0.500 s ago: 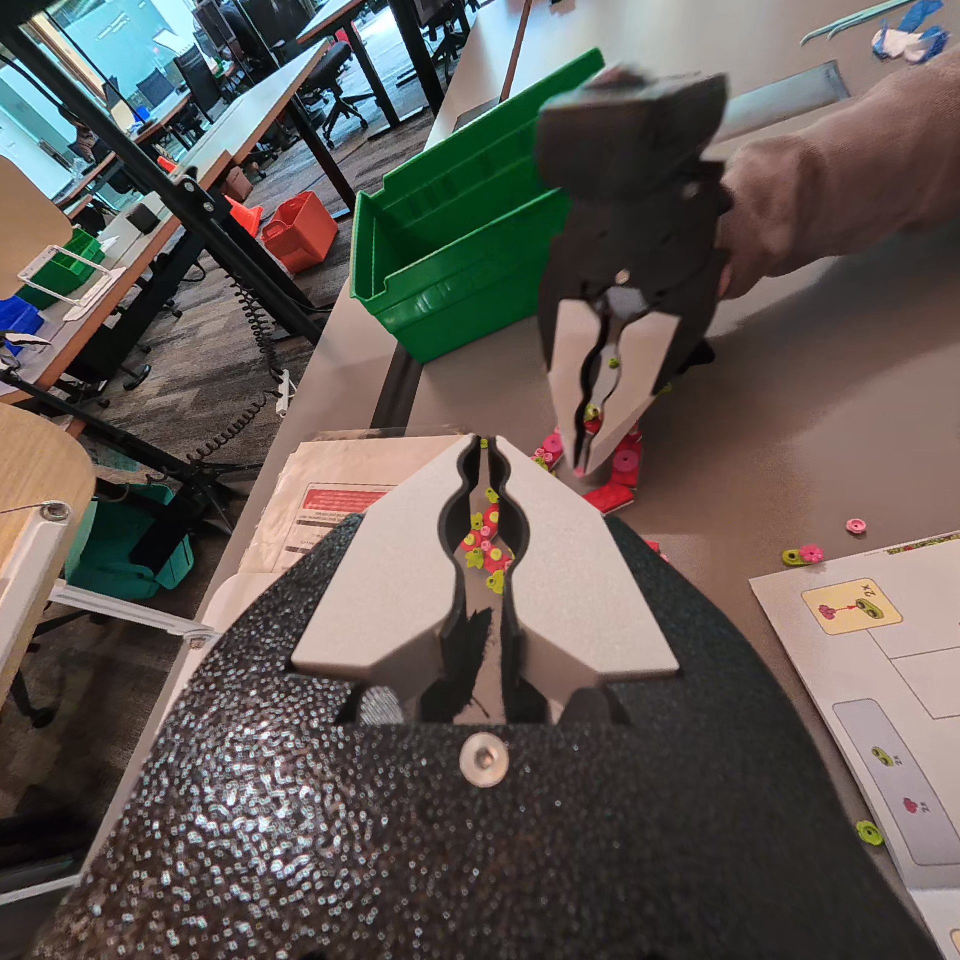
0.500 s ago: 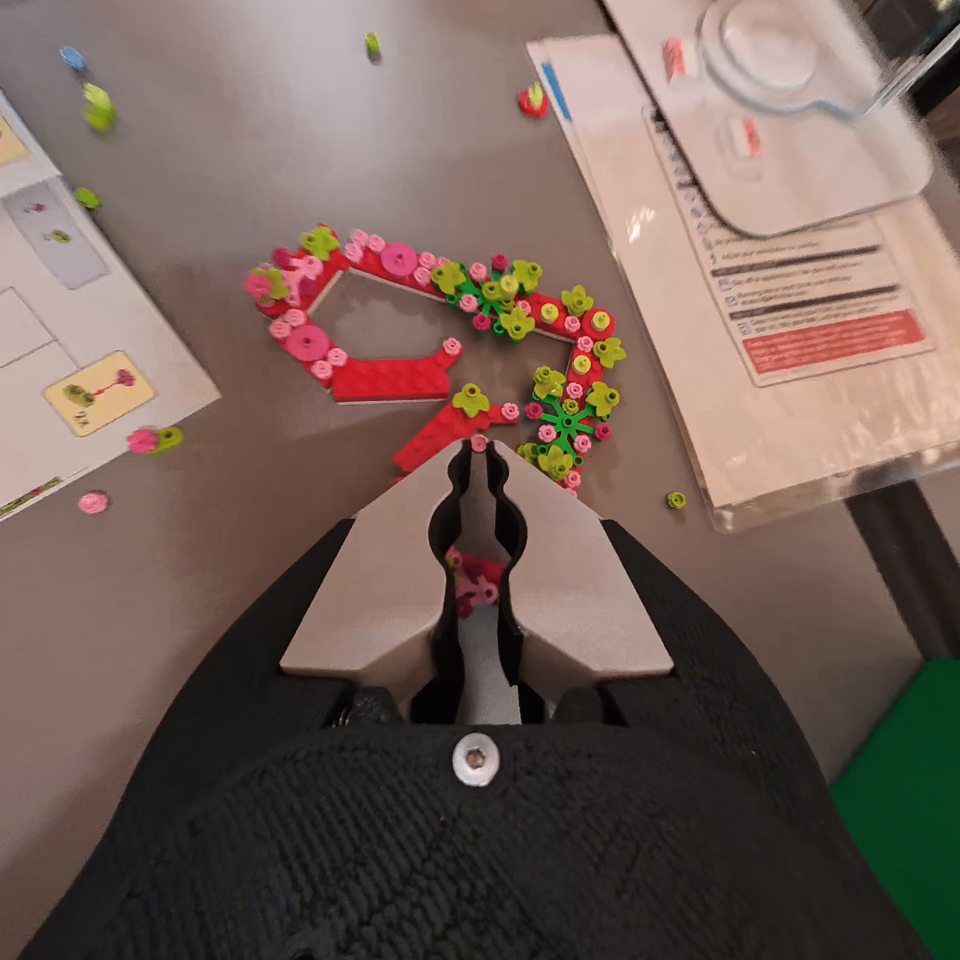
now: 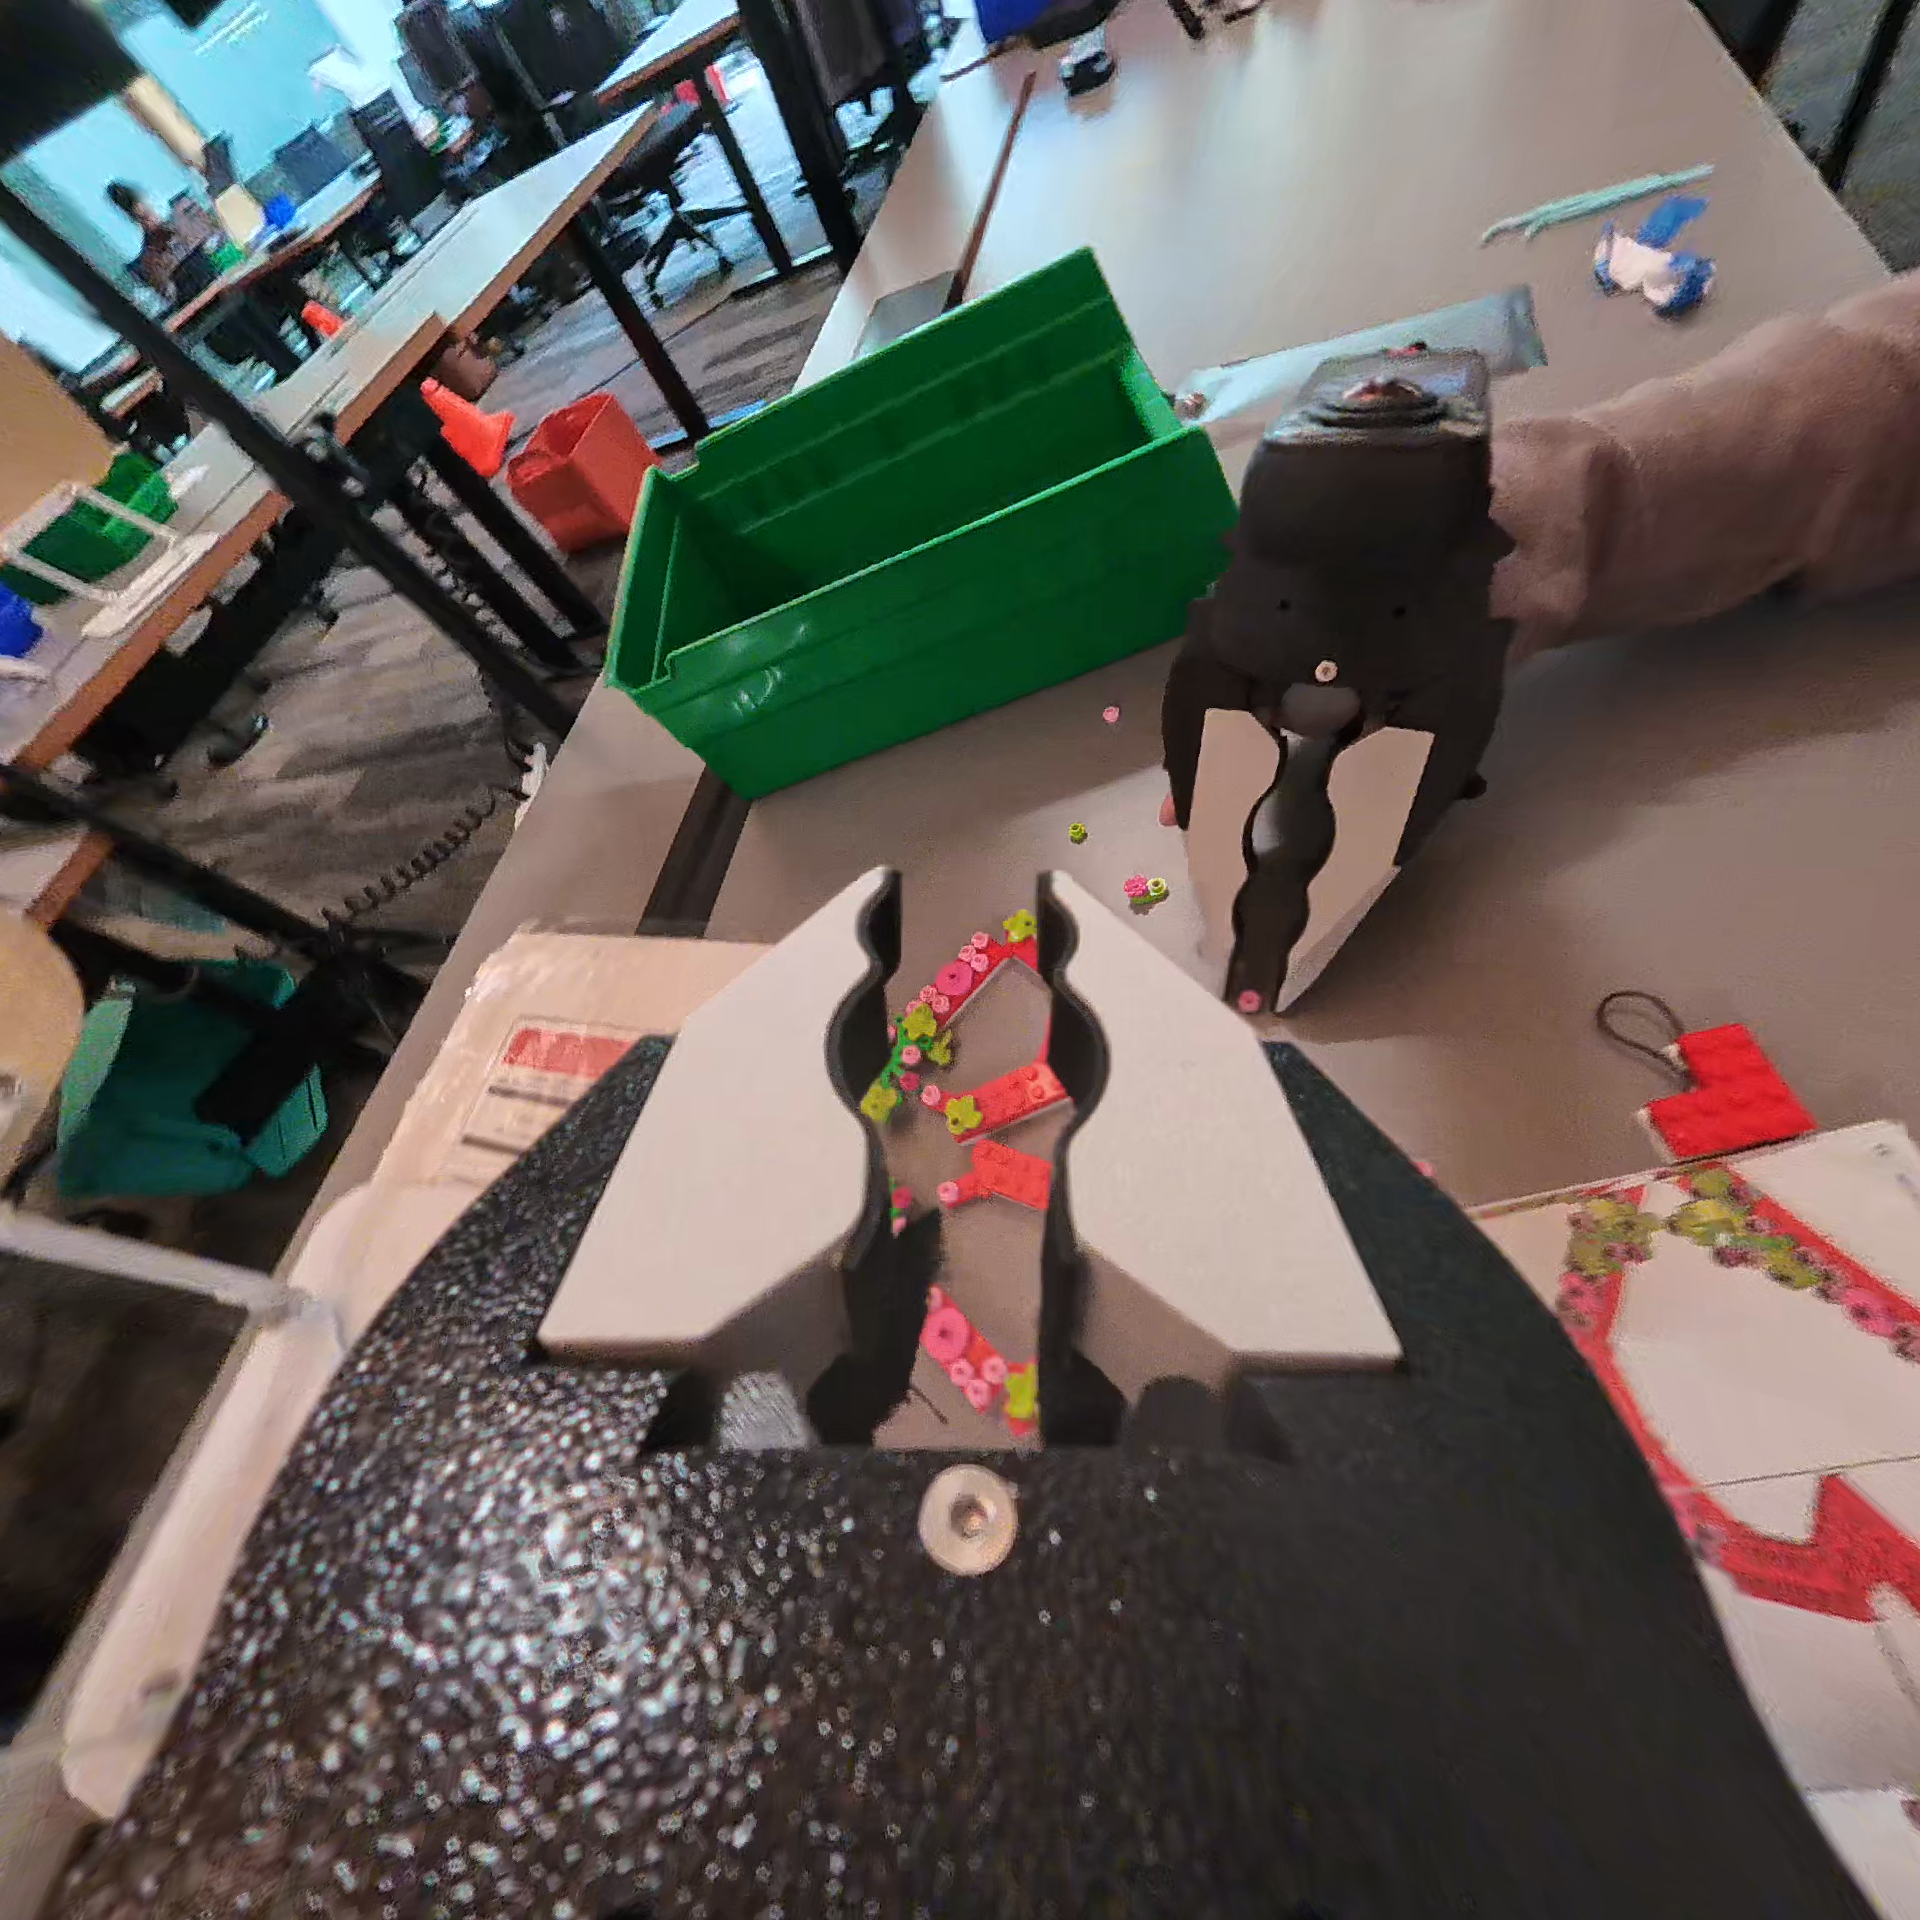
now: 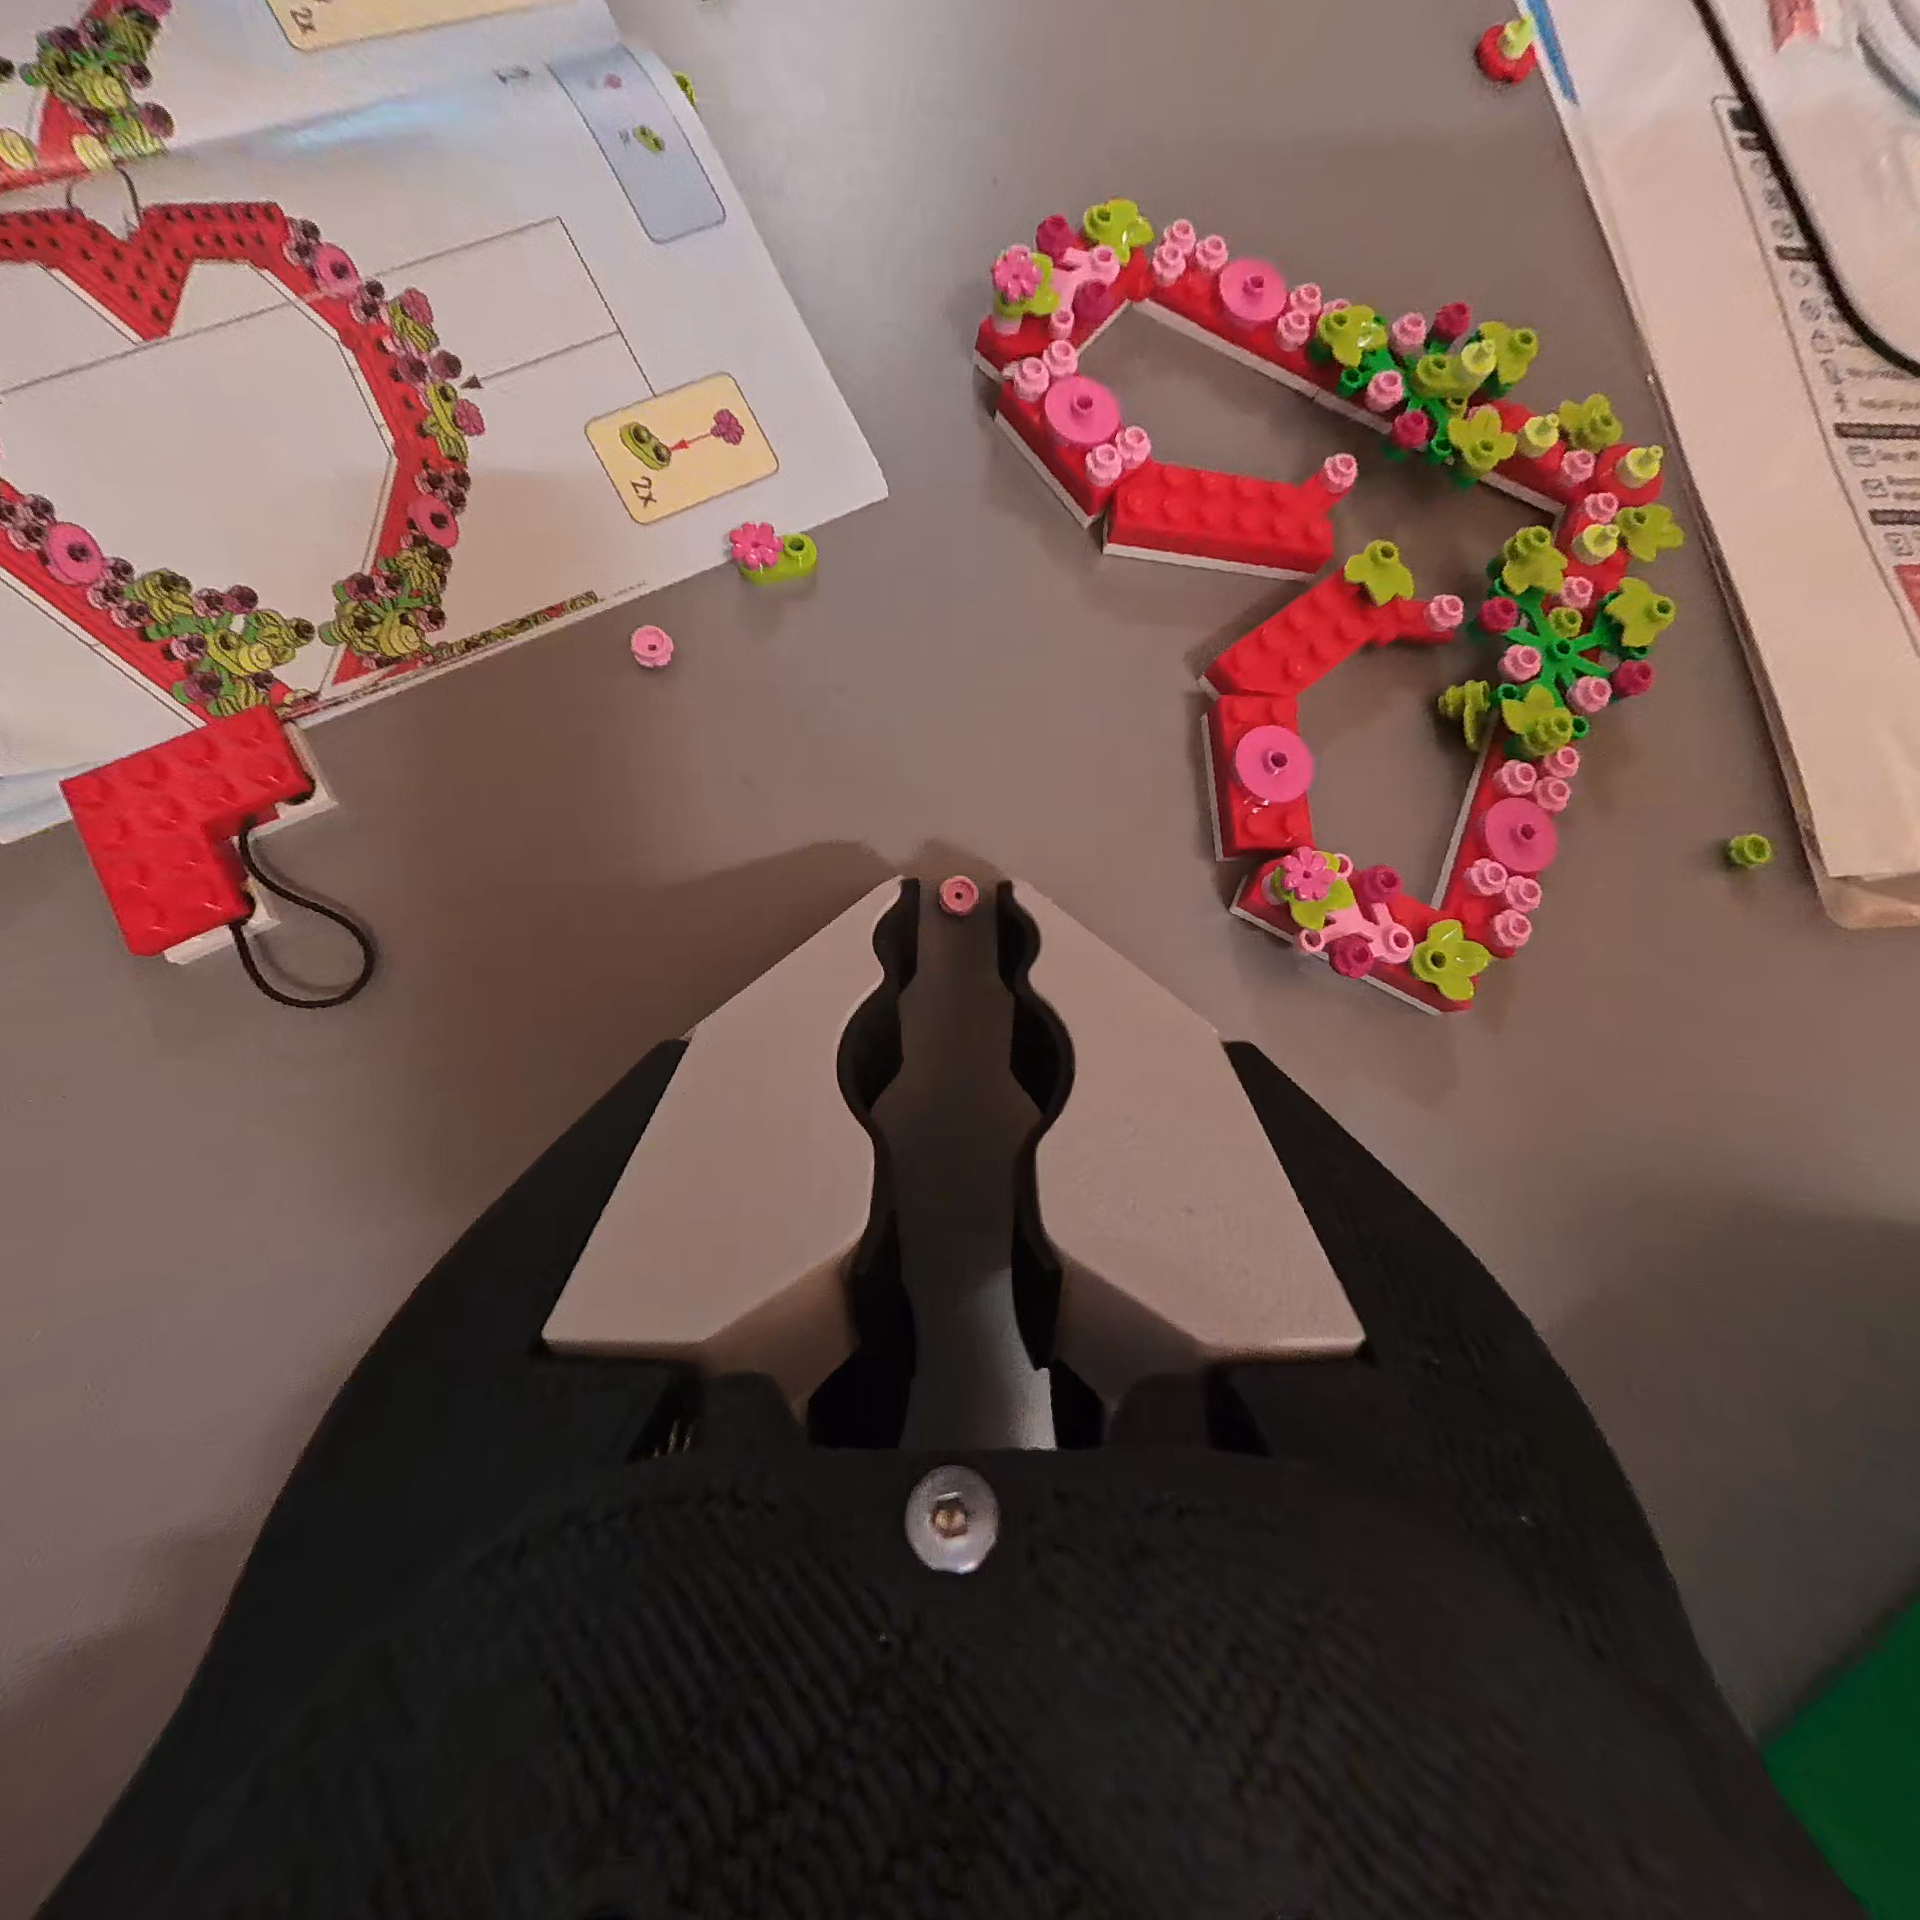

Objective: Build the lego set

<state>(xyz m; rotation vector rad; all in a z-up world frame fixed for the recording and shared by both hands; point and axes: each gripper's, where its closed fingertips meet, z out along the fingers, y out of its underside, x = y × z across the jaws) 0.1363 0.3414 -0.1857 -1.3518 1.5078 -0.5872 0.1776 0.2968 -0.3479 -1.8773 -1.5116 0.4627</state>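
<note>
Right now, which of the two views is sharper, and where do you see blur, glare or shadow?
Right wrist view: sharper; the heart frame and pink stud between the open right tongs look crisp, and the tongs cast a soft shadow on the table. Left wrist view: the instruction booklet is smeared, and bright speckled glare lies on the black body behind the left tongs.

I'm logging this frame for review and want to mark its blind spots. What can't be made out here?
- Left wrist view: the left gripper covers most of the red flower-studded lego heart frame; only a strip shows between its fingers.
- Right wrist view: the open instruction booklet runs off the top and left edges.
- Right wrist view: whether the right gripper touches the small pink round stud between its tips cannot be told.
</note>
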